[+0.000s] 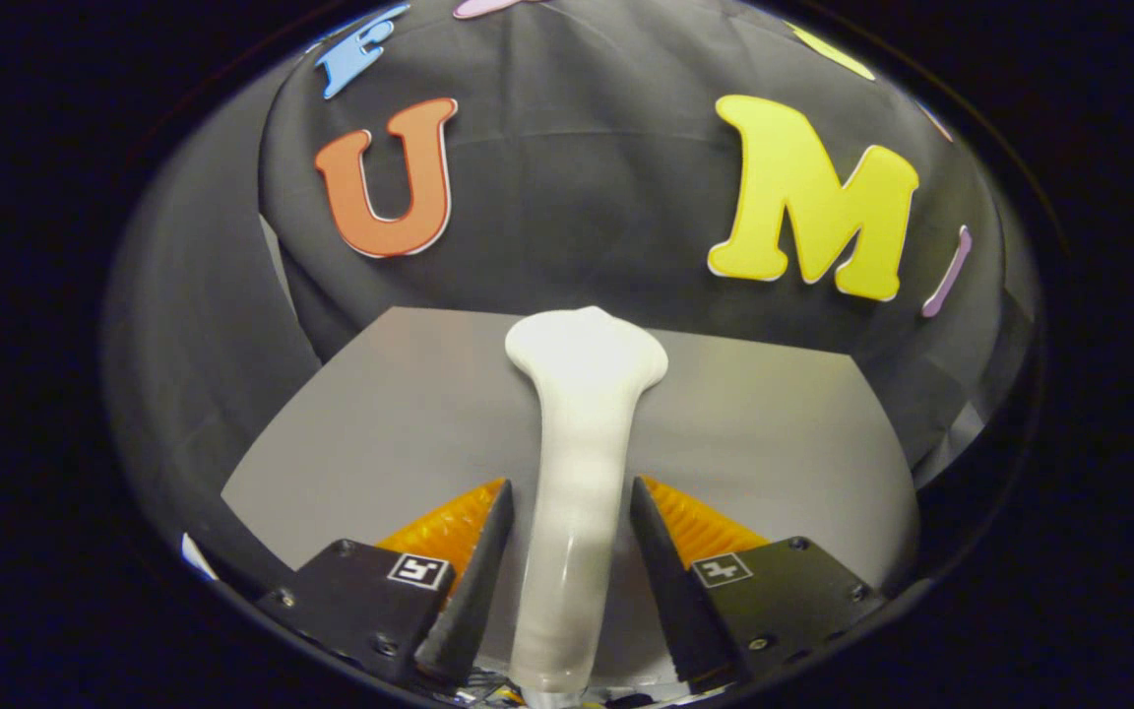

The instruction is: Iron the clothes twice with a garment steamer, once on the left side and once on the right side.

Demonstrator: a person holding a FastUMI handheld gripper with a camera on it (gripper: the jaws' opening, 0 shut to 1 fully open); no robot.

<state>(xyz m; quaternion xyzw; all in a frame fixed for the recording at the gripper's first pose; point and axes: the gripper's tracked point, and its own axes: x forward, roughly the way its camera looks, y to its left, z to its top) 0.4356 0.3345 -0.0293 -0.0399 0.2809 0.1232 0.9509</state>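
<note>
A white garment steamer (577, 433) lies lengthwise between the fingers of my gripper (572, 487). Its handle runs back to the gripper's base. Its flared head (587, 354) points away, beyond the fingertips, over a flat grey surface (400, 414). The fingers stand on either side of the handle, and a thin strip of grey shows between each finger and the handle. The gripper is open around the handle. Whether the grey surface is a garment or a tabletop I cannot tell.
The grey surface spreads wide to both sides of the steamer and ends at the booth's black cloth wall (577, 197) just past the steamer's head. A black cloth fold (203, 325) closes off the left side.
</note>
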